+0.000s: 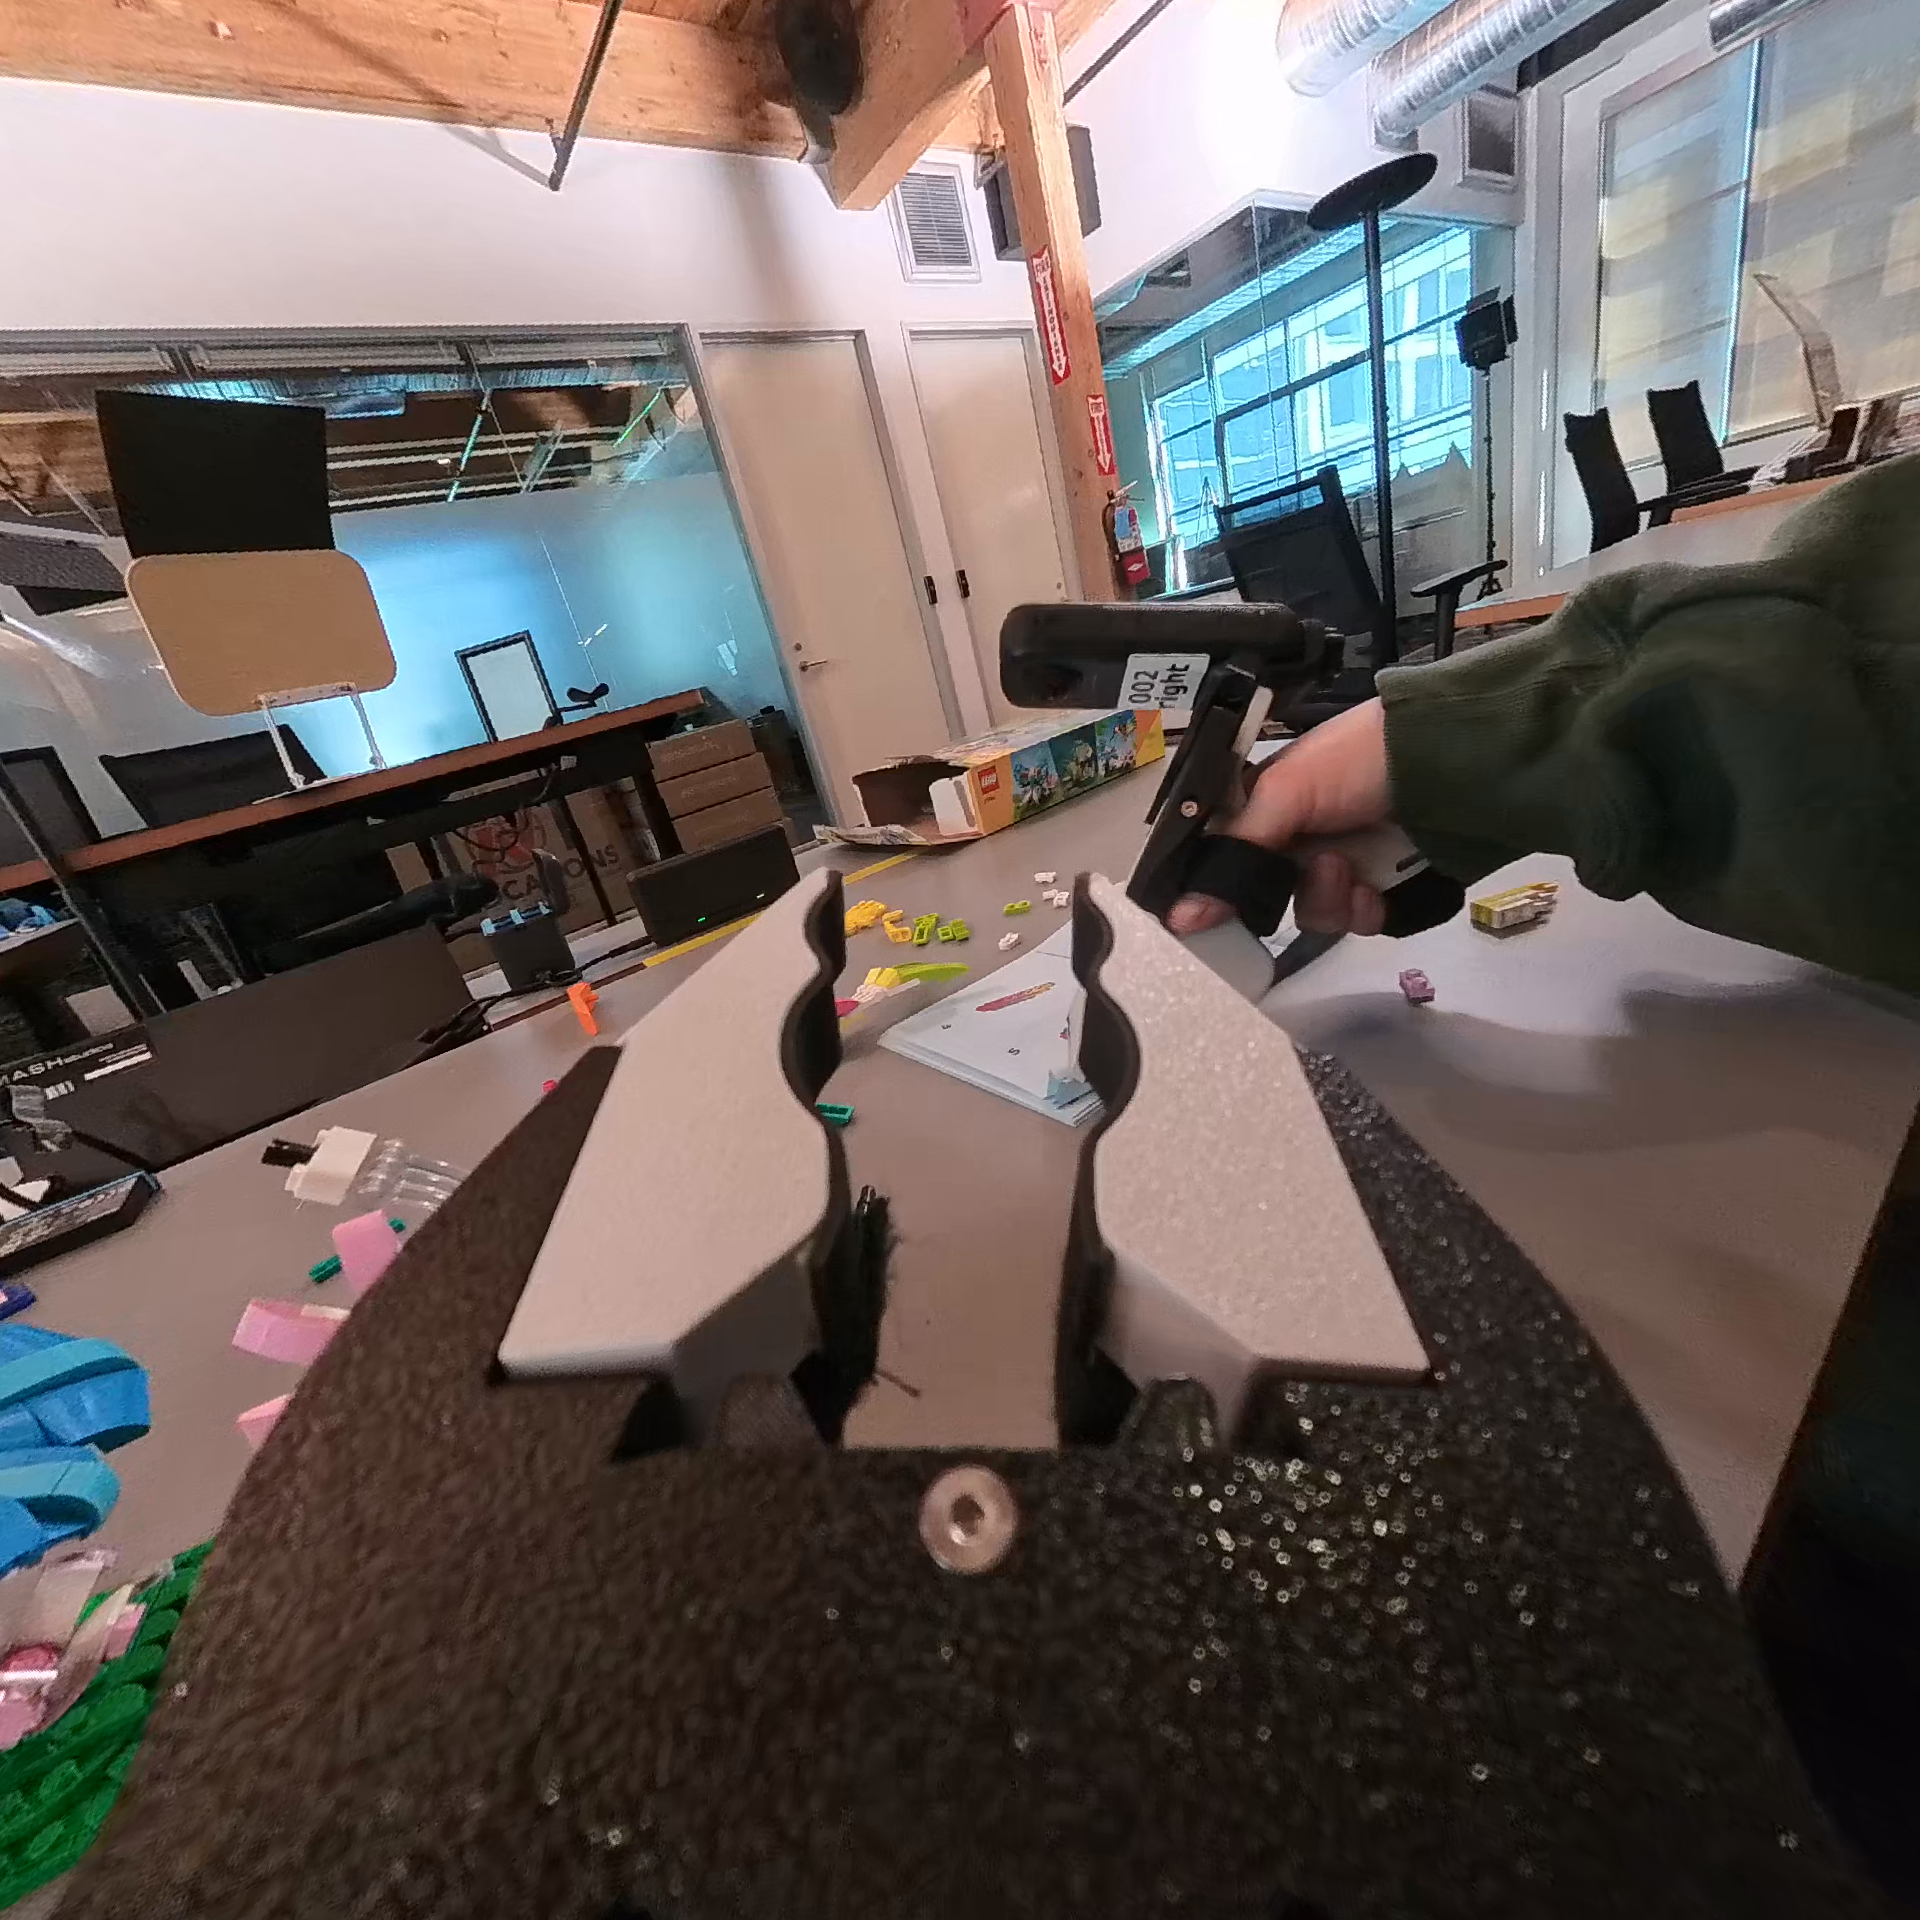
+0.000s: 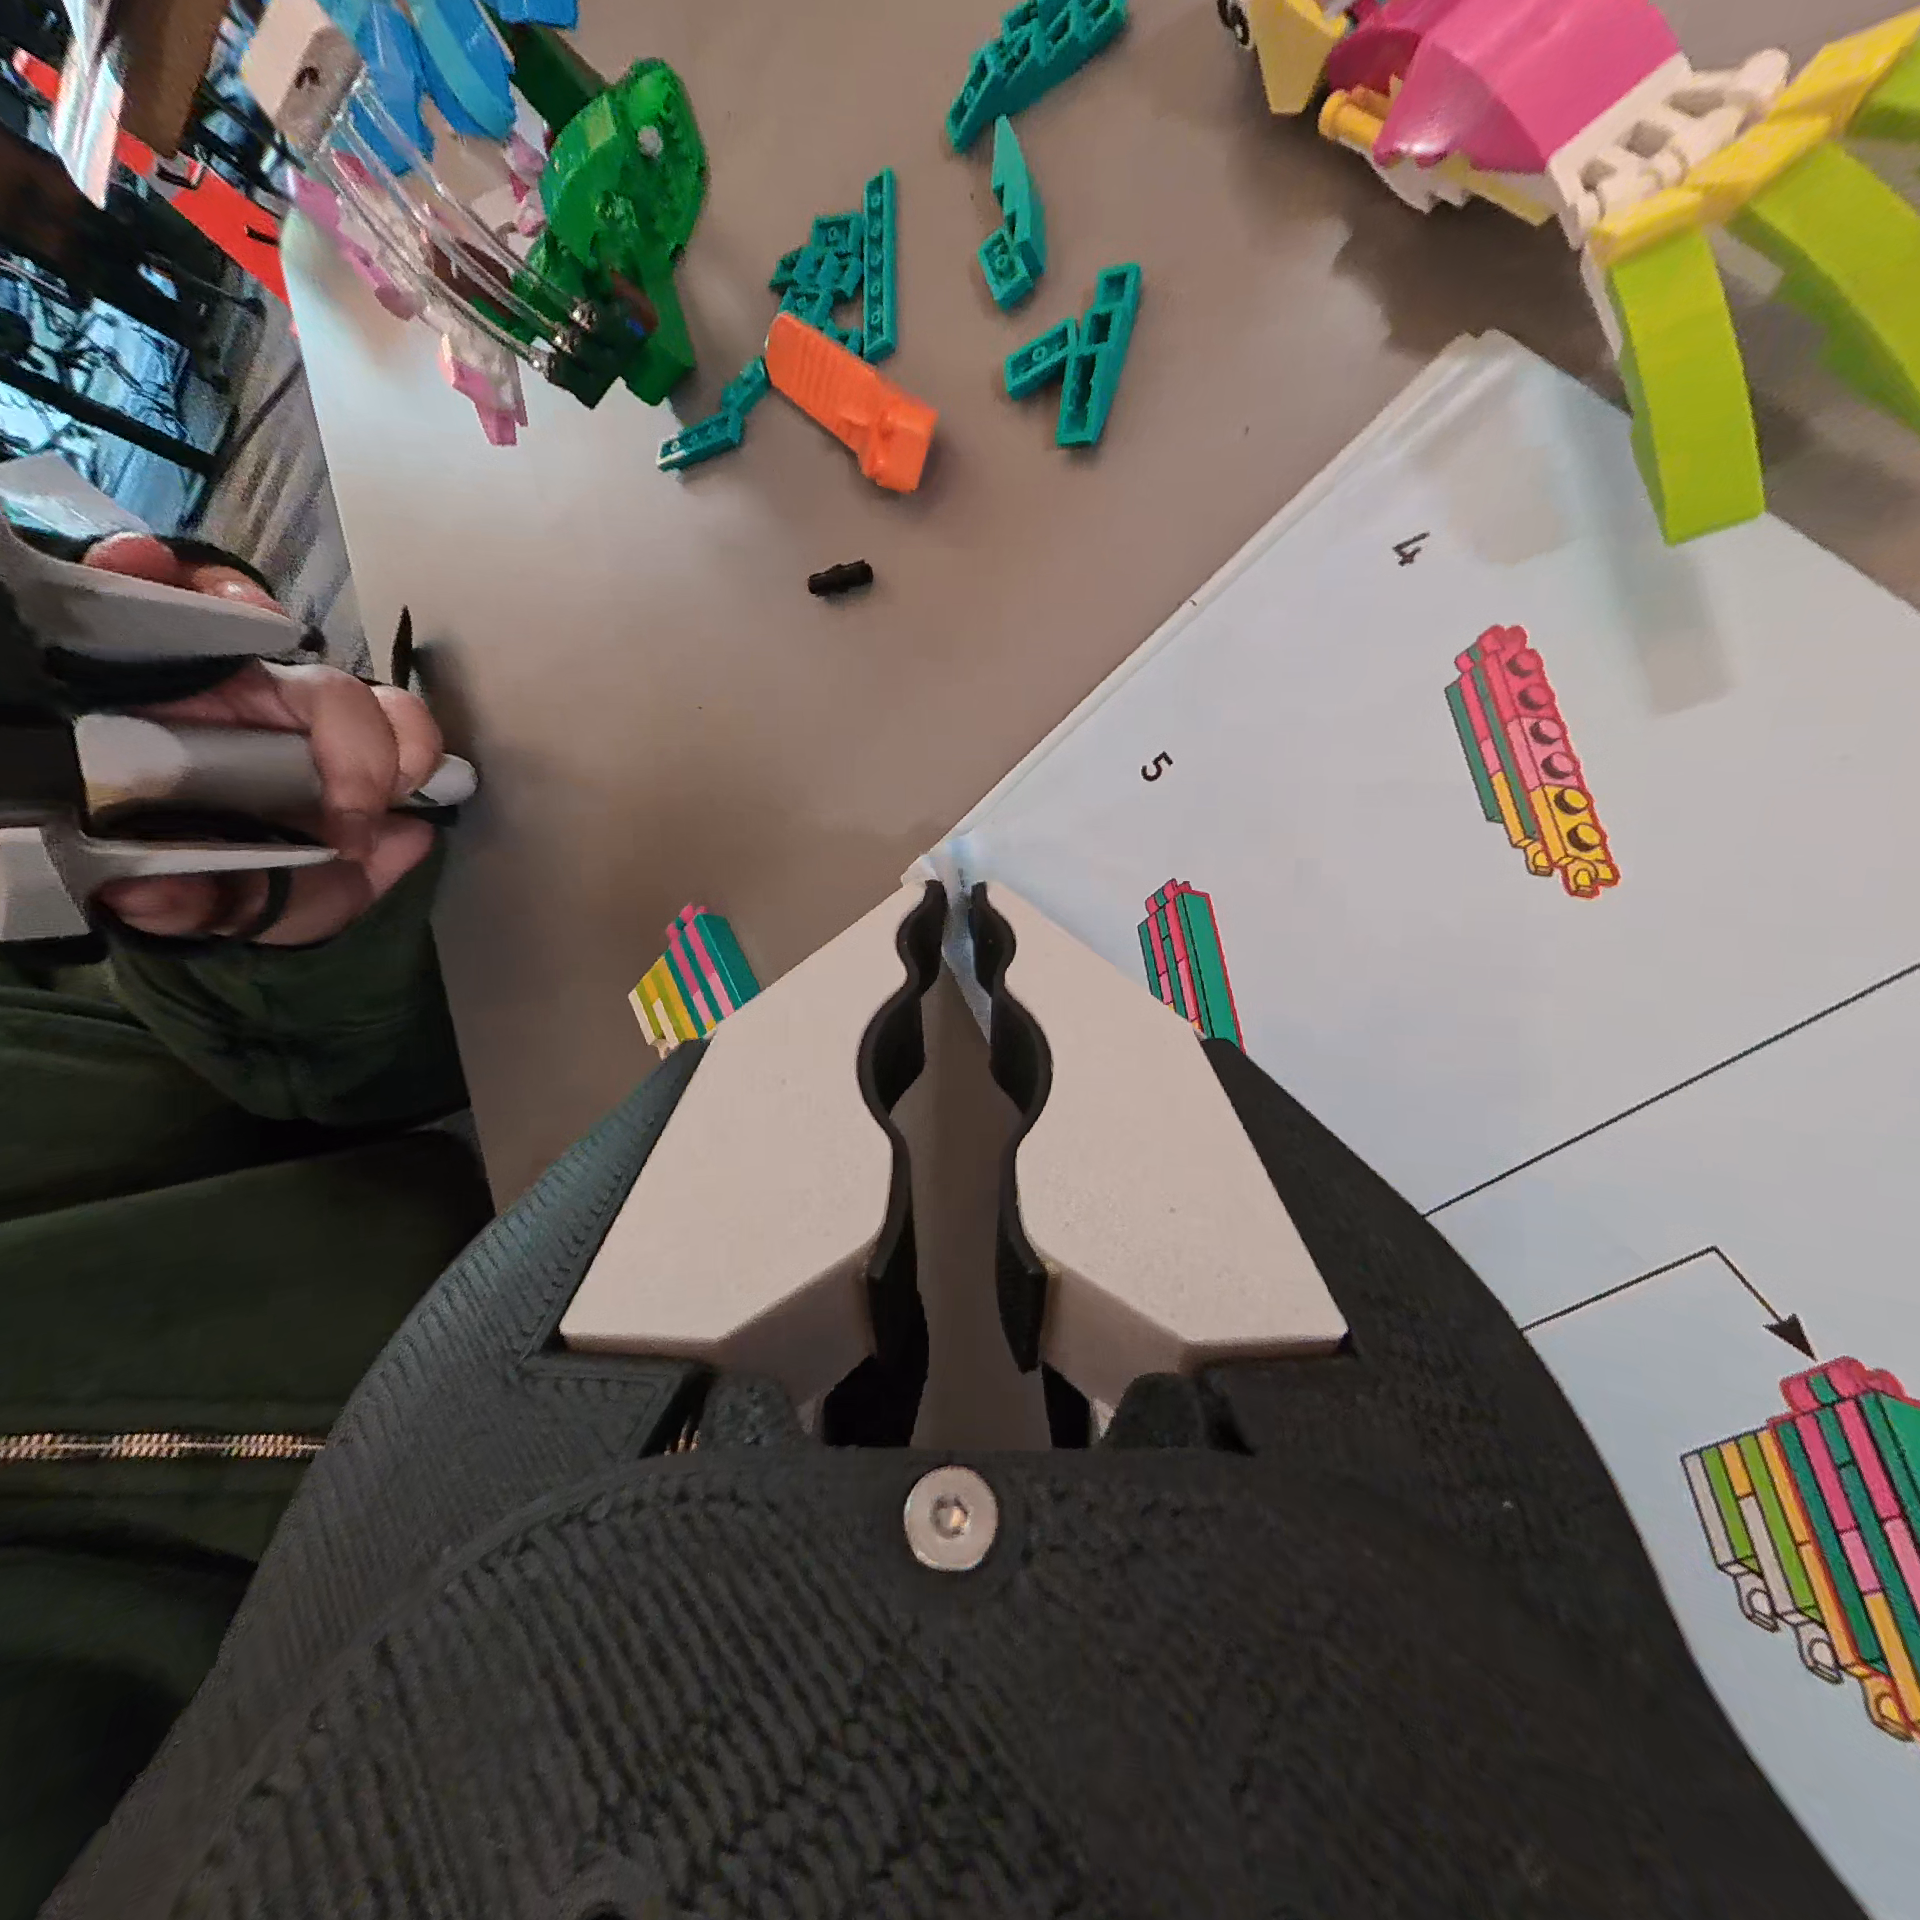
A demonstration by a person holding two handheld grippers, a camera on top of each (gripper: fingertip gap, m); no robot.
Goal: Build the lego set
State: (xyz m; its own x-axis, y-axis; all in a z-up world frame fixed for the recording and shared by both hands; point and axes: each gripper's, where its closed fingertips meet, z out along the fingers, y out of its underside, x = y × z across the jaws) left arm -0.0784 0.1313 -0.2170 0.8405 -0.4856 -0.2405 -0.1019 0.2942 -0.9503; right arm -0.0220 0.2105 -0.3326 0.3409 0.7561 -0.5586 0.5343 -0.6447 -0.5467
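My right gripper (image 2: 953, 906) points down at the near corner of the open instruction booklet (image 2: 1351, 935), and its jaws are closed to a narrow slit on that corner. A small striped brick assembly (image 2: 691, 977) lies just left of its fingers. My left gripper (image 1: 958, 902) is open and empty, held above the grey table (image 1: 1558, 1143) and facing the booklet (image 1: 987, 1029). The right gripper (image 1: 1195, 821) shows there in a person's hand. A pink, yellow and lime build (image 2: 1558, 156) sits beyond the booklet.
Loose teal plates (image 2: 1081, 353), an orange brick separator (image 2: 852, 400), a black pin (image 2: 840, 579) and a green piece (image 2: 623, 229) lie ahead of the right gripper. A blue build (image 1: 52, 1423) on a green baseplate (image 1: 73, 1714) and pink bricks (image 1: 291, 1330) are at left. The set's box (image 1: 1039, 774) stands farther back.
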